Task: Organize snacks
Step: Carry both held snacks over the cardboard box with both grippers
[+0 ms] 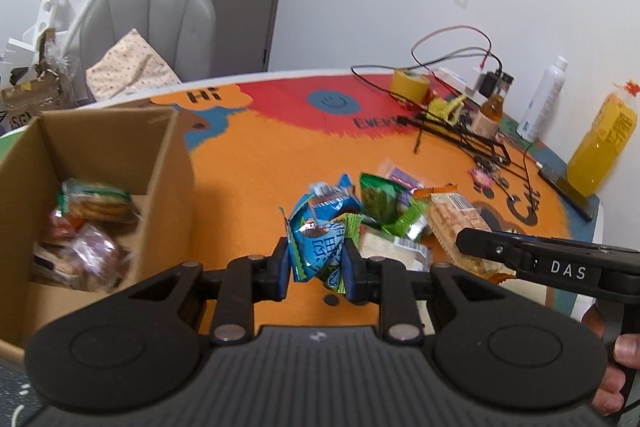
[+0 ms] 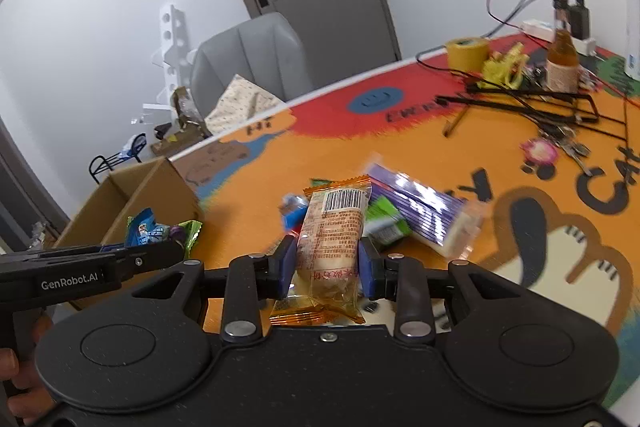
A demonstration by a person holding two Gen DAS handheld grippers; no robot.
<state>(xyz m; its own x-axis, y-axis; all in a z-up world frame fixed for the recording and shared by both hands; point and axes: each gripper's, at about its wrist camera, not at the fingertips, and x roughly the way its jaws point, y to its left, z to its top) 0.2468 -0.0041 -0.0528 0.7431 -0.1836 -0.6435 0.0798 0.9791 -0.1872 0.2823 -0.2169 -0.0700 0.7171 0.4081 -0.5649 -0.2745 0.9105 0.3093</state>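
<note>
My left gripper (image 1: pixel 316 259) is shut on a blue snack packet (image 1: pixel 320 247), held above the table just right of the cardboard box (image 1: pixel 168 163). The box holds several wrapped snacks (image 1: pixel 96 205). My right gripper (image 2: pixel 328 263) is shut on an orange cracker packet (image 2: pixel 334 231), lifted over the snack pile. The pile on the table has green packets (image 1: pixel 380 203), a purple bar (image 2: pixel 424 207) and a small blue packet (image 2: pixel 294 213). In the right wrist view the left gripper (image 2: pixel 160 251) shows with its blue packet (image 2: pixel 148 231) in front of the box (image 2: pixel 132 195).
Black cables (image 1: pixel 472 143), a yellow tape roll (image 1: pixel 410 85), a small brown bottle (image 1: pixel 490 115), a white spray bottle (image 1: pixel 544 99) and a yellow juice bottle (image 1: pixel 604 143) stand at the far right. A grey chair (image 1: pixel 160 27) stands behind the table.
</note>
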